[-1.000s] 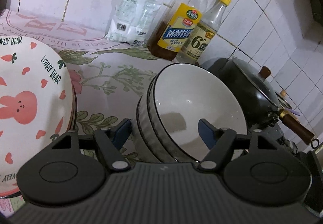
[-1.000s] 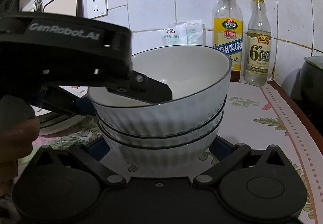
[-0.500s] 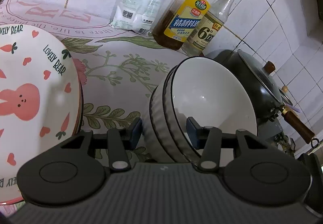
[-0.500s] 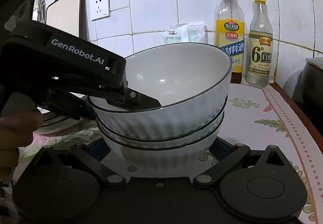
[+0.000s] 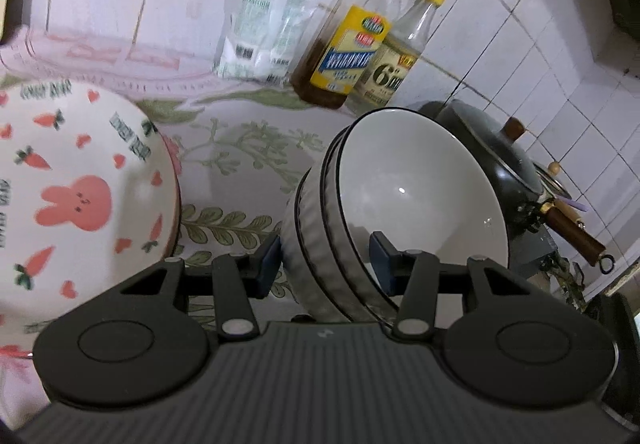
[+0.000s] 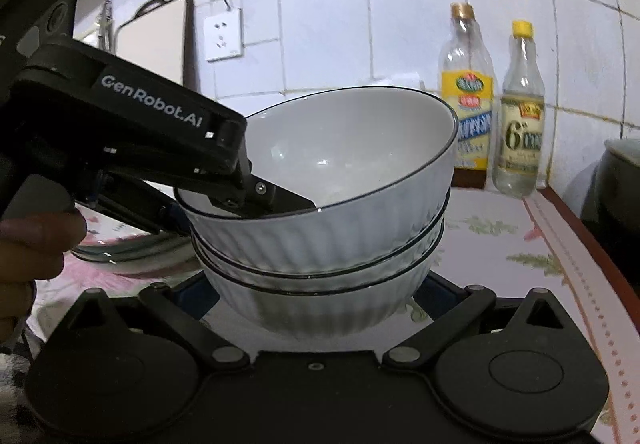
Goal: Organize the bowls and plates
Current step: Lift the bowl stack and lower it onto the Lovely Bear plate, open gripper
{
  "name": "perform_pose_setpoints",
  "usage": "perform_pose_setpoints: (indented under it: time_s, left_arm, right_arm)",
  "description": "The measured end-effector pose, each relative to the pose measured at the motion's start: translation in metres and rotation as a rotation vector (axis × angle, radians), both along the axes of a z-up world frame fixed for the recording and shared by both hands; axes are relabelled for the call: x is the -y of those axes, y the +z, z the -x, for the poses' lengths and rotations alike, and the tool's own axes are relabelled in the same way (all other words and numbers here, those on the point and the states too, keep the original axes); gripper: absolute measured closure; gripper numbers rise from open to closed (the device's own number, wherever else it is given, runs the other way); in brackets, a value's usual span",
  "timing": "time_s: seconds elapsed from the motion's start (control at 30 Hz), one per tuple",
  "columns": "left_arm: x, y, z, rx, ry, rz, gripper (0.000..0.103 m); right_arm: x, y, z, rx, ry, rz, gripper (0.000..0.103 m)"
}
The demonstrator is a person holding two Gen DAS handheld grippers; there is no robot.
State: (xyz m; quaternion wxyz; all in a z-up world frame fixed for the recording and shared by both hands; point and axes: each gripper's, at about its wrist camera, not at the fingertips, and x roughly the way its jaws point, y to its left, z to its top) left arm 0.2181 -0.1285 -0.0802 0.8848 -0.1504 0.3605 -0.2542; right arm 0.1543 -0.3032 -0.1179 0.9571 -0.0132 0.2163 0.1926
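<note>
A stack of three white ribbed bowls with black rims (image 5: 416, 196) (image 6: 344, 180) is held between both grippers. My left gripper (image 5: 326, 258) is shut on the stack's near wall, one finger inside the top bowl and one outside. In the right wrist view the left gripper's finger (image 6: 280, 200) reaches into the top bowl. My right gripper (image 6: 312, 294) is closed around the bottom bowl's base. The stack looks lifted and tilted. A stack of white plates with pink rabbit and carrot print (image 5: 76, 196) lies at the left.
Floral cloth (image 5: 248, 148) covers the counter. Two bottles (image 5: 352, 44) (image 6: 520, 116) and white packets (image 5: 260, 32) stand against the tiled wall. A dark lidded pot (image 5: 504, 160) with a wooden handle sits at the right. A wall socket (image 6: 222, 34) is behind.
The left gripper's fingers closed from wide apart onto the bowl wall. The bowl stack has risen and tilted in both views.
</note>
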Motion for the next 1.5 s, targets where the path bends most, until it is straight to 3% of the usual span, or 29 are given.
perform_pose_setpoints:
  time_s: [0.3,0.57,1.03,1.5]
  left_arm:
    - [-0.024,0.045,0.040,0.059,0.038,-0.028,0.057]
    - [-0.057,0.063,0.063,0.090,0.101,-0.044,0.057]
    - [-0.121,0.060,0.053,0.076,0.215,-0.079,0.057]
    - [-0.165,0.030,0.007,0.047,0.228,-0.061,0.057]
  right_arm:
    - [-0.021,0.050,0.014,-0.027,0.068,-0.008,0.000]
    - [-0.052,0.070,0.023,-0.024,0.134,-0.005,0.000]
    - [-0.115,0.059,0.001,-0.039,0.238,-0.037,0.000]
    - [-0.157,0.030,-0.042,-0.086,0.254,-0.008,0.000]
